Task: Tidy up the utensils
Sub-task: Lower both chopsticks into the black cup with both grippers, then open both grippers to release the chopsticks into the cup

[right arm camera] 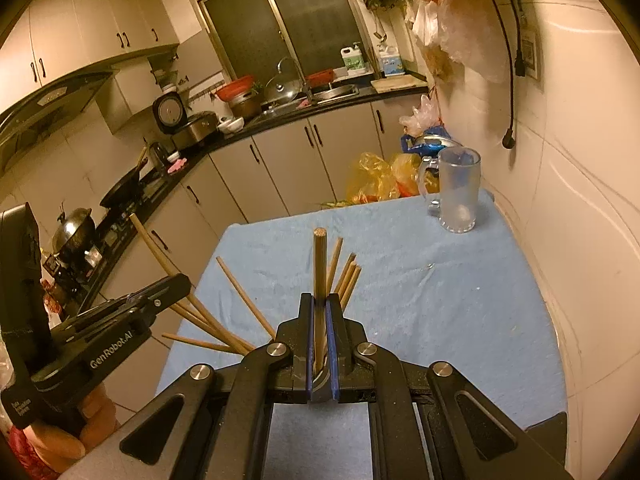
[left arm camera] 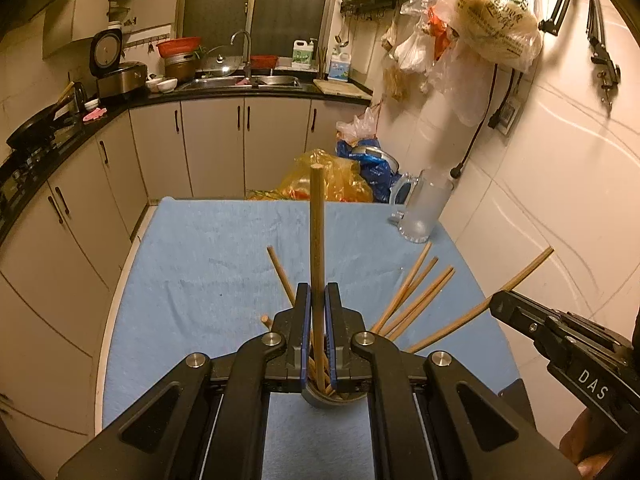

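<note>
Two handheld grippers are working over a blue cloth spread on a kitchen table. The left gripper is pinching an upright wooden chopstick between nearly closed blue-lined jaws, directly above a round metal holder in which more chopsticks are fanning outward. The right gripper is clamping a second upright chopstick the same way, jaws almost together, over that holder's rim. A frosted glass mug is standing well apart near the cloth's far right corner, beside the wall.
</note>
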